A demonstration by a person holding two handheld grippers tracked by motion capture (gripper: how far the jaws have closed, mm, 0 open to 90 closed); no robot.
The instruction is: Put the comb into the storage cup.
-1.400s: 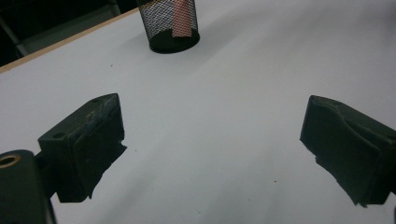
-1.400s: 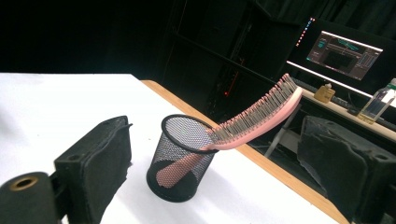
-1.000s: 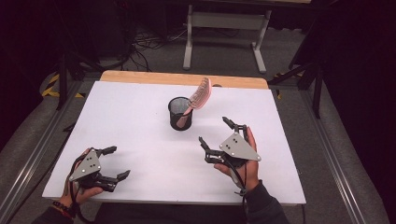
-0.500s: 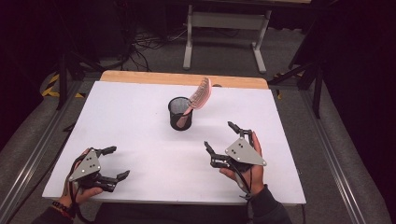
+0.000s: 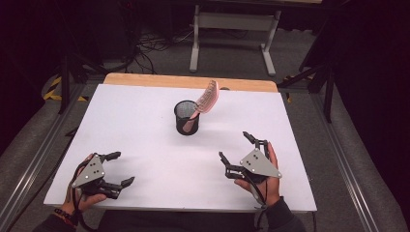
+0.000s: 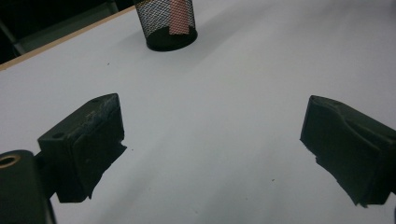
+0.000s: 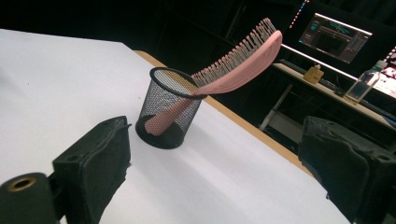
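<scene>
The pink brush (image 5: 207, 99) leans toward 1 o'clock in the mesh cup (image 5: 186, 117). It lies at 11 o'clock from the nearer right claw (image 5: 238, 148). Both the right claw and the left claw (image 5: 121, 168) gape wide, empty.

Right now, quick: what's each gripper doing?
Left gripper: open, holding nothing, low over the table.
Right gripper: open, holding nothing, facing the cup with the brush.

The mesh cup (image 5: 186, 117) is standing on the table (image 5: 130, 116) ahead of and between the left gripper (image 5: 118, 169) and right gripper (image 5: 238, 152), with the brush (image 5: 207, 98) sitting in it, leaning toward the right gripper's side.
</scene>
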